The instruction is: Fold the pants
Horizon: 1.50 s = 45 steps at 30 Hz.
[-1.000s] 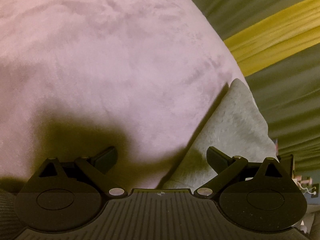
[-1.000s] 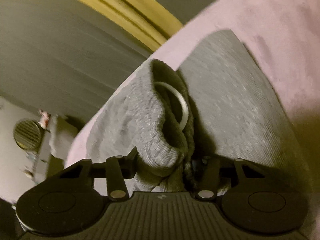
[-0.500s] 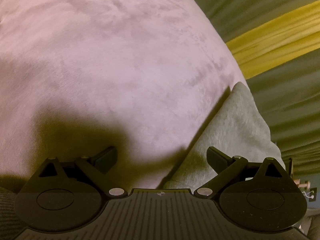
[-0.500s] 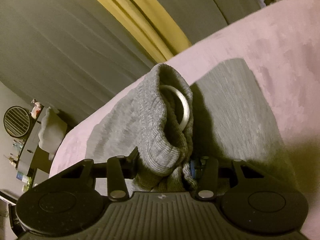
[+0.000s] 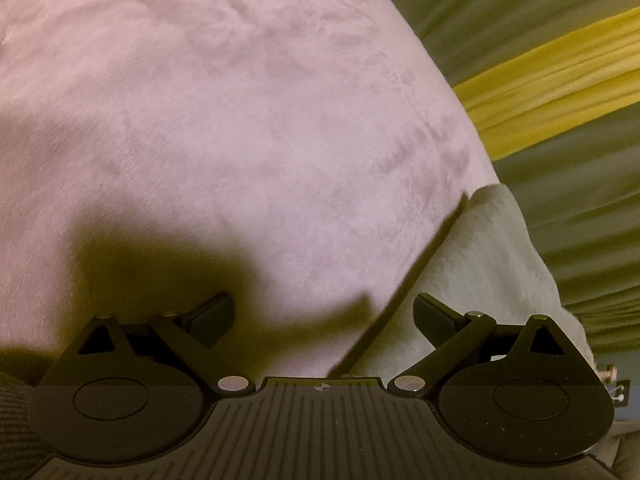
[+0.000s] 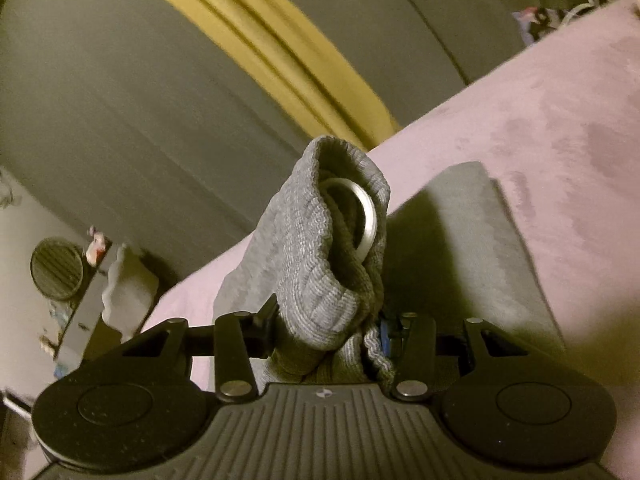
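Grey ribbed pants [image 6: 316, 256] bunch up between the fingers of my right gripper [image 6: 328, 328], which is shut on the fabric; a white loop [image 6: 366, 216] shows inside the raised fold. The rest of the grey pants [image 6: 460, 240] lies flat on the pink bed cover [image 6: 540, 120] behind. In the left wrist view my left gripper [image 5: 322, 316] stands open above the pink cover [image 5: 224, 120] with nothing between its fingers. A pale grey part of the pants [image 5: 492, 264] lies under its right finger, near the bed's edge.
Grey curtains [image 6: 120, 100] with a yellow band [image 6: 272, 40] hang past the bed's edge. A dark cabinet with a round fan [image 6: 56, 276] and small items stands at the left in the right wrist view. Cables and clutter [image 6: 560, 16] lie at the bed's far corner.
My right gripper has risen with the bunched pants, so more curtain and room shows behind and the fold stands higher. The left gripper has stayed put and open.
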Each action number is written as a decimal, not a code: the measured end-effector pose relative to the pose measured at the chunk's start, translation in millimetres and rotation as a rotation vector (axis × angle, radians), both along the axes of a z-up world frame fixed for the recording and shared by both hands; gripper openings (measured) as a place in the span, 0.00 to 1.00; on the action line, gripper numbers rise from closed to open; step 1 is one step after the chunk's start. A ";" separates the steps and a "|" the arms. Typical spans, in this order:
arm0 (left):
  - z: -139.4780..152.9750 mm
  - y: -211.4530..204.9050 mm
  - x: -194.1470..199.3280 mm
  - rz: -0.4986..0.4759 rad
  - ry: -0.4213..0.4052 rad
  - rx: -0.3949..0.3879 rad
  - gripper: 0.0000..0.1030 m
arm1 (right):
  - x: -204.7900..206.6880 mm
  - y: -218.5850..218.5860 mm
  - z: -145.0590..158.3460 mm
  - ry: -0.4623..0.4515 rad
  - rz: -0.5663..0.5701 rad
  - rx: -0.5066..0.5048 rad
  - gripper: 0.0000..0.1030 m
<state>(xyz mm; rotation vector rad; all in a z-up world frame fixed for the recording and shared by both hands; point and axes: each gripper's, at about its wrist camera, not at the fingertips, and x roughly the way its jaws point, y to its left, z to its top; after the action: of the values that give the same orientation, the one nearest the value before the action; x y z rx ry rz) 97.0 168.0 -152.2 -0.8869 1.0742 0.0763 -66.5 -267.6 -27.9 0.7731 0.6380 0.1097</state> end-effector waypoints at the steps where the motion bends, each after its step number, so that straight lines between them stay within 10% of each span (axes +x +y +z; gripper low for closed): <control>1: 0.1 0.5 0.3 -0.002 0.001 0.001 0.97 | -2.4 -3.6 -1.9 0.004 -0.012 0.006 0.43; 8: -0.2 1.1 1.2 -0.003 0.004 0.001 0.97 | -15.9 -18.0 -16.0 0.038 -0.066 0.015 0.44; 15: 0.2 -2.0 2.9 -0.014 0.009 0.012 0.97 | -17.6 -3.4 -7.5 0.132 -0.152 -0.426 0.74; 31: 8.5 -26.1 7.8 -0.140 -0.002 0.109 0.98 | -15.5 24.0 -23.4 0.178 -0.077 -0.680 0.96; 38: 32.1 -70.9 -0.8 -0.399 -0.156 0.213 0.98 | -23.0 -9.5 -32.7 0.259 -0.111 -0.401 0.96; 45: 27.9 -116.4 -5.4 -0.619 -0.137 0.392 0.98 | -37.8 1.3 -12.6 0.175 -0.112 -0.480 0.96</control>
<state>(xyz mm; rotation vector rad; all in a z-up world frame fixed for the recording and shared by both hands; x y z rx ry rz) 91.6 51.6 -124.3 -0.1824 1.1139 -0.2788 -104.2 -266.3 -40.5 0.3540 0.7482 -0.2104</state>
